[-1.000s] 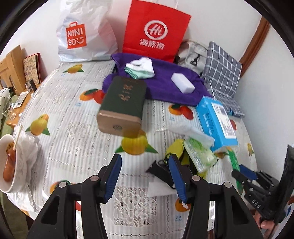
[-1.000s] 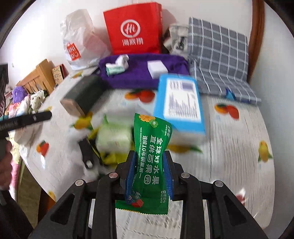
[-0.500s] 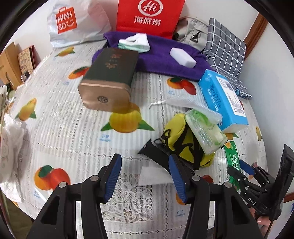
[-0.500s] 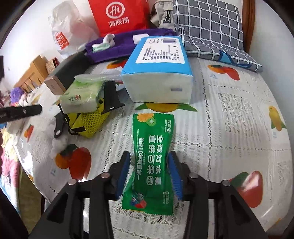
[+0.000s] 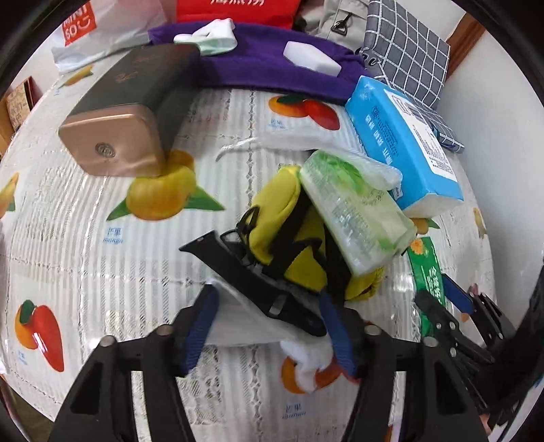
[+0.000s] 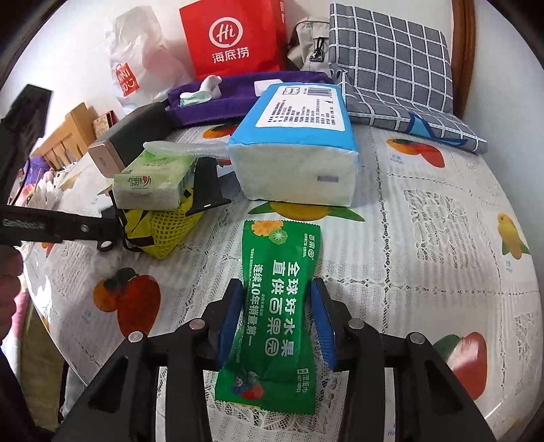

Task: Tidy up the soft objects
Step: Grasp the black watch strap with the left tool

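Observation:
My left gripper [image 5: 268, 323] points down at the near end of a yellow mesh pouch [image 5: 302, 268]. Its jaws are opening, with the pouch's black strap [image 5: 251, 282] and a white sheet [image 5: 244, 323] between the pads, neither one gripped. A green tissue pack [image 5: 353, 210] lies on the pouch, beside a blue tissue pack [image 5: 401, 153]. A green wet-wipes packet [image 6: 278, 306] lies flat on the fruit-print tablecloth [image 6: 425, 238]. My right gripper [image 6: 276, 316] is closing on it, and the pads squeeze its two long edges into a slight waist.
A dark green tin with a copper end [image 5: 129, 112] lies at the left. Behind it a purple cloth [image 5: 258, 71] carries a white block [image 5: 312, 59] and folded socks [image 5: 210, 37]. A red bag [image 6: 234, 37], a white shopping bag [image 5: 98, 30] and a checked cushion [image 6: 391, 68] line the wall.
The left gripper came down and forward onto the yellow pouch's strap and its jaws widened. The right gripper lowered the green packet onto the table, let go, then narrowed on it again.

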`<state>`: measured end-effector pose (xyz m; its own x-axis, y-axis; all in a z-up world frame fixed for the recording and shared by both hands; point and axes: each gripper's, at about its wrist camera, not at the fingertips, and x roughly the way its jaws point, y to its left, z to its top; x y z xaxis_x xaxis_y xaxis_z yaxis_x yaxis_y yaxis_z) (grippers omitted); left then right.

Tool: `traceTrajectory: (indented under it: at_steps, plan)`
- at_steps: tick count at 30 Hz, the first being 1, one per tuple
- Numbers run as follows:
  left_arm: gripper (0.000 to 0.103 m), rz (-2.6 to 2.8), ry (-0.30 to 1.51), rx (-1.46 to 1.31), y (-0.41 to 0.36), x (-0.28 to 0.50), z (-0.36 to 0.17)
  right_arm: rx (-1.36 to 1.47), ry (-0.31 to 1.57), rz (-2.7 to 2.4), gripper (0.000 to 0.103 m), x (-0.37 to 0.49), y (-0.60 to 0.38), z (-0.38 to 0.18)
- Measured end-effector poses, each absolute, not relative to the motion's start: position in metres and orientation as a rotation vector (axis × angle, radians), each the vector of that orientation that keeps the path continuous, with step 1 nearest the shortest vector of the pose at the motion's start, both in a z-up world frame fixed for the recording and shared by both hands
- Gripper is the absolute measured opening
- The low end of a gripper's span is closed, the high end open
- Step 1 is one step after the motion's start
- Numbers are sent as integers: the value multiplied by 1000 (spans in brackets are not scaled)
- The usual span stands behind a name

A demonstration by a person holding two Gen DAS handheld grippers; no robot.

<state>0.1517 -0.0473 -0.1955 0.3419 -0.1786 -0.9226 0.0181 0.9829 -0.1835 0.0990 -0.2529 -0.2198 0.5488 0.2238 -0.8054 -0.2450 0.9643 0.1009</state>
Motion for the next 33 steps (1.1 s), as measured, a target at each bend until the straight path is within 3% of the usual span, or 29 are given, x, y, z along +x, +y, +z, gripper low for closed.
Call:
traceTrajectory:
  at_steps: [1, 3, 4, 7, 16, 19, 25, 28, 29, 33]
  plan:
    - [62, -124, 1213, -136, -49, 151, -196, -32, 948, 275, 42, 98, -252, -220]
    - [42, -96, 1197, -112, -49, 149, -194, -55, 940, 272, 42, 97, -249, -221]
    - [26, -89, 1199, -108, -46, 149, -193, -62, 937, 272, 42, 96, -248, -221]
    - [15, -98, 1202, -122, -32, 144, -191, -50, 937, 278, 42, 97, -251, -221]
    - [14, -13, 1174, -164, 20, 134, -184, -55, 943, 264, 42, 95, -249, -221]
    - [30, 1, 1207, -185, 29, 134, -192, -54, 948, 264, 42, 94, -250, -220]
    - [43, 14, 1177, -192, 32, 138, -195, -65, 953, 254, 42, 94, -248, -220]
    - [40, 23, 1148, -140, 21, 144, -196, -67, 956, 252, 42, 94, -248, -220]
    - [27, 18, 1132, -109, 16, 145, -196, -66, 957, 253, 42, 94, -248, -220]
    - [21, -7, 1079, -24, 3, 148, -195, -67, 960, 257, 42, 95, -248, -220]
